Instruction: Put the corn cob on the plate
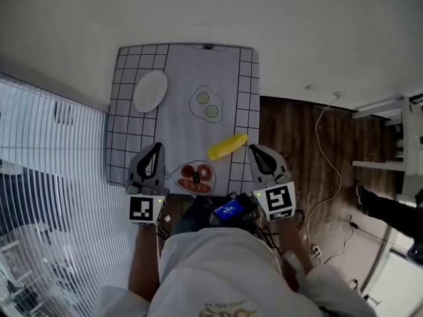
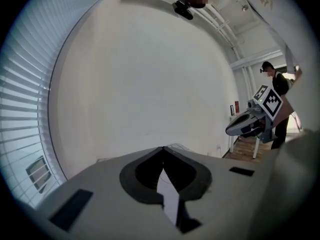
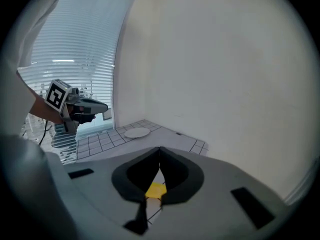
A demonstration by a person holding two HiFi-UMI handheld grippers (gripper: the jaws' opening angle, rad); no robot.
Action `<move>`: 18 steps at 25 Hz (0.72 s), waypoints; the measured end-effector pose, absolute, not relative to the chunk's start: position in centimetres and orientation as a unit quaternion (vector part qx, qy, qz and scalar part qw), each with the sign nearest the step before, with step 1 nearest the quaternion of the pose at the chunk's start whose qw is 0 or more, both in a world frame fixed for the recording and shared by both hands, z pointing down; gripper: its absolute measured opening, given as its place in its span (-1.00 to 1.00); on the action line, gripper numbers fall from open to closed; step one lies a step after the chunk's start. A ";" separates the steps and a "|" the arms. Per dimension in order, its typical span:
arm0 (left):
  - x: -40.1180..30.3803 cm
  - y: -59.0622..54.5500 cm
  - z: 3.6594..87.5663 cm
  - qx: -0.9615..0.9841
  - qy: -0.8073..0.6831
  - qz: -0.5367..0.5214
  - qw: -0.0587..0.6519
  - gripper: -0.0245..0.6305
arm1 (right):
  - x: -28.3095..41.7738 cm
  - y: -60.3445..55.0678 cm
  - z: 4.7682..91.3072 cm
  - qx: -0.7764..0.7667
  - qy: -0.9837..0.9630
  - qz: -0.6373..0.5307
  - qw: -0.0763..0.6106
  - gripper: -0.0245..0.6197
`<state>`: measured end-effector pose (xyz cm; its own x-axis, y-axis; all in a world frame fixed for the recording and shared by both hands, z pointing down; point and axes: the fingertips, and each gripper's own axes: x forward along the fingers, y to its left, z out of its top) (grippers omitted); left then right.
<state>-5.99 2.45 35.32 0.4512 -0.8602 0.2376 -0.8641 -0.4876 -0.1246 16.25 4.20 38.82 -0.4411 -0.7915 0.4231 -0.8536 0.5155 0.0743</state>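
- Nearest to us in the head view is the person's white shirt (image 1: 225, 269), with a small blue-screened device (image 1: 229, 210) at the chest.
- Just past it we see the left gripper (image 1: 158, 146), a grey shell with black jaw pads and a black-and-white marker cube. It sits over the near left edge of the table. Its jaws are clenched tip to tip with nothing between them.
- The right gripper (image 1: 252, 148), of the same build, sits over the near right edge. Its jaws are likewise pressed together and empty.
- The yellow corn cob (image 1: 227, 146) lies on the white cloth mat with a black grid border (image 1: 182, 121). It is near the mat's right edge, just beside the right gripper's tip but not in its grasp. In the right gripper view we catch a patch of its yellow through the opening below the closed tips.
- The white oval plate (image 1: 151, 90) rests bare on the far left part of the mat, well apart from the cob.
- A flat pale double fried egg with greenish yolks (image 1: 207, 104) lies on the mat, close to the line from cob to plate.
- Between the two grippers, at the near edge, sits a small round dish of red-brown pieces (image 1: 195, 177).
- White slatted blinds (image 1: 46, 177) run along the left. To the right, a white cable (image 1: 330, 150) trails over the dark wooden floor (image 1: 297, 131).
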 end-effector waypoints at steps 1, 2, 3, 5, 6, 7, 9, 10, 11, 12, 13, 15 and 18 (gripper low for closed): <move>-5.3 2.3 35.5 0.855 -0.500 0.138 0.009 -0.90 | 16.6 4.2 39.1 0.488 -0.844 0.078 0.208 -0.90; -4.6 2.1 35.6 0.859 -0.493 0.142 0.011 -0.90 | 17.0 4.2 39.4 0.490 -0.842 0.083 0.209 -0.90; -3.9 2.0 35.9 0.863 -0.483 0.146 0.011 -0.90 | 17.4 4.2 39.8 0.492 -0.841 0.087 0.210 -0.90; -2.5 2.0 36.5 0.873 -0.464 0.153 0.009 -0.90 | 18.3 4.4 40.4 0.498 -0.836 0.096 0.211 -0.90; -1.8 1.9 36.8 0.877 -0.455 0.157 0.009 -0.90 | 18.7 4.5 40.6 0.501 -0.833 0.100 0.212 -0.90; -1.1 1.8 37.1 0.880 -0.446 0.162 0.008 -0.90 | 19.1 4.5 40.9 0.504 -0.831 0.103 0.213 -0.90; 0.3 1.5 37.6 0.886 -0.431 0.169 0.004 -0.90 | 19.8 4.6 41.4 0.508 -0.826 0.109 0.216 -0.90; 0.9 1.5 38.0 0.889 -0.424 0.172 0.004 -0.90 | 20.1 4.7 41.6 0.510 -0.825 0.113 0.217 -0.90; 1.6 1.5 38.4 0.892 -0.417 0.174 0.005 -0.90 | 20.4 4.8 41.9 0.512 -0.822 0.117 0.218 -0.90; 2.1 1.6 38.8 0.895 -0.410 0.177 0.008 -0.90 | 20.7 5.0 42.2 0.514 -0.820 0.121 0.220 -0.90; 2.6 1.6 39.2 0.897 -0.405 0.179 0.013 -0.90 | 21.0 5.2 42.5 0.516 -0.818 0.124 0.221 -0.90; 3.5 1.5 39.9 0.900 -0.394 0.183 0.020 -0.90 | 21.4 5.1 42.9 0.518 -0.816 0.125 0.225 -0.90; 4.8 1.1 40.9 0.905 -0.380 0.191 0.021 -0.90 | 21.7 4.8 43.5 0.517 -0.816 0.127 0.226 -0.90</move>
